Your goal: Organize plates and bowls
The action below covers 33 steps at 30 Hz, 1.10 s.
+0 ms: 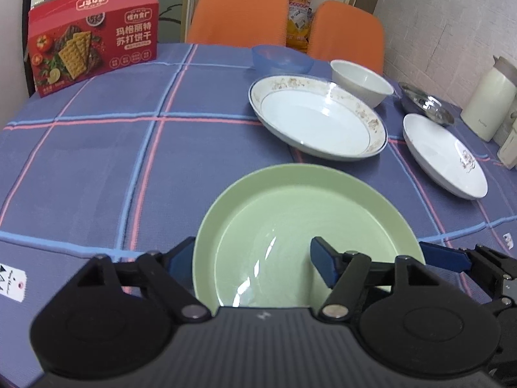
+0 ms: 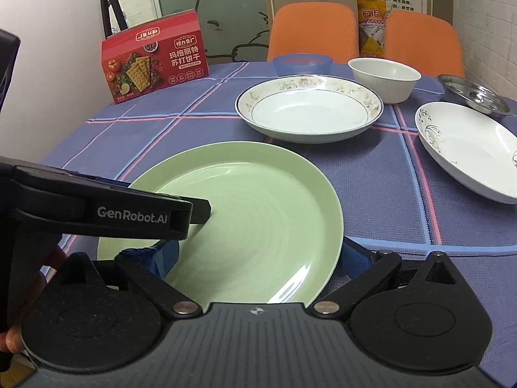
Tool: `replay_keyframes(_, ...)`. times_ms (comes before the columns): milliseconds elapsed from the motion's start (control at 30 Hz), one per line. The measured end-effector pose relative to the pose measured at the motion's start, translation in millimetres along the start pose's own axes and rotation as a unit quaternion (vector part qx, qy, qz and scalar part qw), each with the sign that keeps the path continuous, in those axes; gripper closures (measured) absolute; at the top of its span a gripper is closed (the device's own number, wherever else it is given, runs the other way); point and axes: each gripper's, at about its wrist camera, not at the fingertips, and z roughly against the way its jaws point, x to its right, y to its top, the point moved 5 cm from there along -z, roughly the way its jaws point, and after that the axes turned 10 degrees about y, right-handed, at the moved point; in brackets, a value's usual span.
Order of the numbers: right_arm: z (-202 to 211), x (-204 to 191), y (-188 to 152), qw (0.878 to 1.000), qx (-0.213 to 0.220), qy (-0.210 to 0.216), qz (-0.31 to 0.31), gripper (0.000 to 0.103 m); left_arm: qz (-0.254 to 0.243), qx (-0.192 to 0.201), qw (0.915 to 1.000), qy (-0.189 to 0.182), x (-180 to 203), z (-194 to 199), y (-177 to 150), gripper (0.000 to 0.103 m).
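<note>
The left gripper stands with its jaws apart, astride the left rim of the green plate: one blue pad lies outside the rim, the other over the plate's well, and neither presses on it. The right gripper likewise straddles the near part of the same plate, jaws apart, one pad over the plate's near-left part and the other just outside its right rim; whether either touches cannot be told. The green plate lies flat on the table, at its near edge.

Beyond the plate, toward the middle of the table, sits a white dish with a patterned rim. A white plate with a floral mark lies to its right, near the right edge. Behind these stand a white bowl, a blue bowl and a metal bowl. A red cracker box stands upright at the far-left edge. Two orange chairs stand behind the far edge.
</note>
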Motion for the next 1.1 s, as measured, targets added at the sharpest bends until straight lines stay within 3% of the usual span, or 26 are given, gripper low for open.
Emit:
replay_keyframes(67,10.2,10.7,4.8,0.999,0.016,0.016,-0.035,0.016,0.003,0.025,0.9997,0.006,-3.1,9.6,9.1,0.033)
replay_keyframes(133,24.0,19.7,11.1,0.998,0.039,0.001,-0.042,0.015,0.005,0.041,0.9991,0.010,-4.7,15.1,18.0,0.033)
replay_keyframes(233,35.8,31.6,19.0,0.998,0.054,-0.028,-0.033,0.015,0.001,0.047,0.9988,0.007,-2.4,14.8,30.0,0.032)
replay_keyframes(367,35.3,45.0,32.4,0.997,0.057,-0.036,-0.029,0.015,-0.003,0.049,0.9988,0.004,1.5,4.0,47.5,0.032)
replay_keyframes(633,2.6,66.3,78.0,0.997,0.056,-0.041,-0.015,0.014,0.005,0.016,0.9994,-0.030,10.1,-50.8,100.3,0.032)
replay_keyframes(767,-21.5,79.4,101.6,0.997,0.052,-0.048,-0.015,0.014,0.001,0.000,0.9997,-0.024,13.3,-78.0,120.6,0.032)
replay_keyframes(1100,-68.1,109.3,130.3,0.997,0.007,-0.074,0.006,0.014,0.003,-0.033,0.9993,-0.018,20.2,-119.5,134.0,0.032)
